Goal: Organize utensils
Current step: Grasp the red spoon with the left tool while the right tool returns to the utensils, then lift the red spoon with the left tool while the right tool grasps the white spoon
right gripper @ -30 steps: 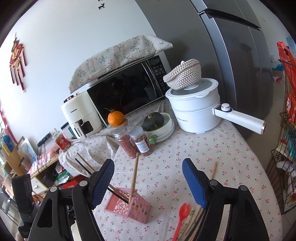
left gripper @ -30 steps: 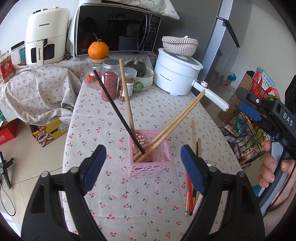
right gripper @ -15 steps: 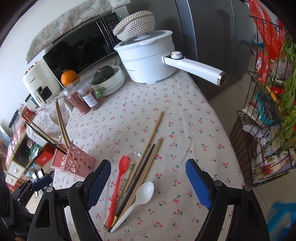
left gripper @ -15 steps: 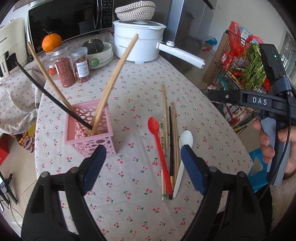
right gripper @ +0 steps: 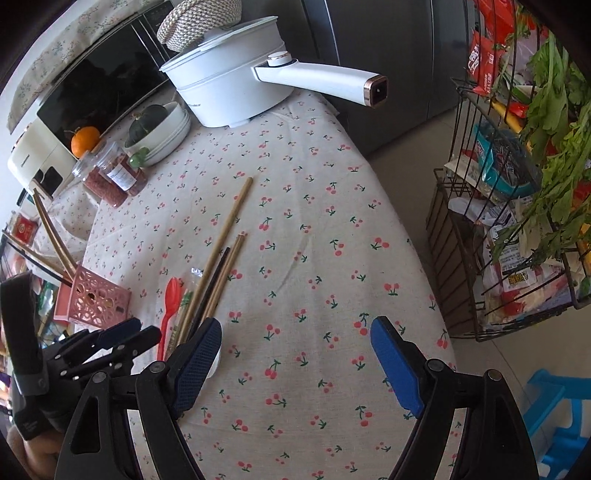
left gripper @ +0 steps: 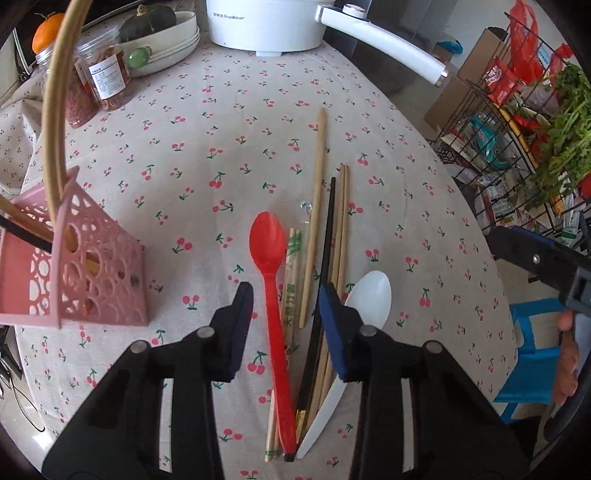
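A red spoon [left gripper: 271, 280], a white spoon [left gripper: 364, 295], a black chopstick [left gripper: 325, 258], several wooden chopsticks [left gripper: 316, 221] and a wrapped pair lie together on the cherry-print tablecloth [left gripper: 221, 155]. A pink lattice holder [left gripper: 79, 273] with chopsticks stands at the left. My left gripper [left gripper: 286, 306] hangs low over the pile, its jaws partly closed and straddling the red spoon's handle and the wrapped chopsticks, not clamped. My right gripper [right gripper: 295, 354] is open and empty over bare cloth, right of the pile [right gripper: 207, 280]. The left gripper also shows in the right wrist view [right gripper: 122, 343].
A white electric pot [left gripper: 266, 26] with a long handle, a bowl with a squash [left gripper: 159, 29], spice jars [left gripper: 96, 81] and an orange stand at the back. A wire rack with groceries [right gripper: 517, 184] and a blue stool [right gripper: 557, 417] stand right of the table.
My left gripper has swung from the pink holder to the pile, dropped low and narrowed its jaws around the red spoon. My right gripper has tilted down toward the table.
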A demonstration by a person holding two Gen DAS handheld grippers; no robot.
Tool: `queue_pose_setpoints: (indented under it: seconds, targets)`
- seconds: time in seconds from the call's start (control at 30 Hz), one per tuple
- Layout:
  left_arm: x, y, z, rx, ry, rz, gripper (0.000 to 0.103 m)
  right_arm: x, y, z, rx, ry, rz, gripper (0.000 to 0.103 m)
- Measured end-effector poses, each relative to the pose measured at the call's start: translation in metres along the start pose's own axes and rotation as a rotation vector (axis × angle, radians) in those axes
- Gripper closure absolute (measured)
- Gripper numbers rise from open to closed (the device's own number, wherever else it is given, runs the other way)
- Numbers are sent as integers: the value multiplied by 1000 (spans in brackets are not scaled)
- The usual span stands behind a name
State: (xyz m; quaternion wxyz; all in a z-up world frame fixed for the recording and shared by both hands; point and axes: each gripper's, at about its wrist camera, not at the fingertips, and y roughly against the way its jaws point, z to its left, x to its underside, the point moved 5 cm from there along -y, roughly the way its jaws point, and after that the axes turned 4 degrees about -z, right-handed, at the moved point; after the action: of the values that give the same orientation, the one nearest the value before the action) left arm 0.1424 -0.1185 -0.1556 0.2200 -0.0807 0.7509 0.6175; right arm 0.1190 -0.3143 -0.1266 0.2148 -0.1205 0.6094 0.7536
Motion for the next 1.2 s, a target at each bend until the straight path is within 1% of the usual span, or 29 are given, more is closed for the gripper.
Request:
queue_pose_setpoints:
  seconds: [0.07,0.17,0.27,0.47,0.57,0.63,0.67,0.7,0.77,0.83,0.97,1.07,1.2]
  targets:
    - [-7,-10,-1,-36,9,7,69,-1,-2,0,-4,1,7,19]
    - [-15,-21,1,-82,21,19,69,-2,-2,3,-13,5,6,19]
    - [-19,-32,5,-108,42,42,69,-2,-1,6,-23,12,6,19]
    - [-25,-47,10,-85,108,67,69,-2,-3,6,-22,11,11,19]
    - [-27,-49,11,-76,131,67,69,-1,-5,5,-18,12,17,19]
    - [-27,-50,10,-71,128,68,79,0,-7,7,-15,17,25,19]
    - [-28,-50,9,-61,125,71,92,0,-9,8,-14,21,29,19]
    - [-28,-49,9,-52,124,70,95,1,-10,9,-13,26,35,19]
    - [-29,-49,7,-44,113,66,99,4,-14,11,-12,34,48,19]
    - [-28,-44,7,-29,101,53,101,6,-18,13,-12,38,64,19]
    - [-19,-24,9,-9,78,10,101,11,-25,15,-19,34,93,19]
    - [-13,-2,6,5,47,-43,101,14,-30,18,-37,31,115,19]
    - [-7,32,2,19,-22,-130,101,20,-39,27,-70,31,149,19]
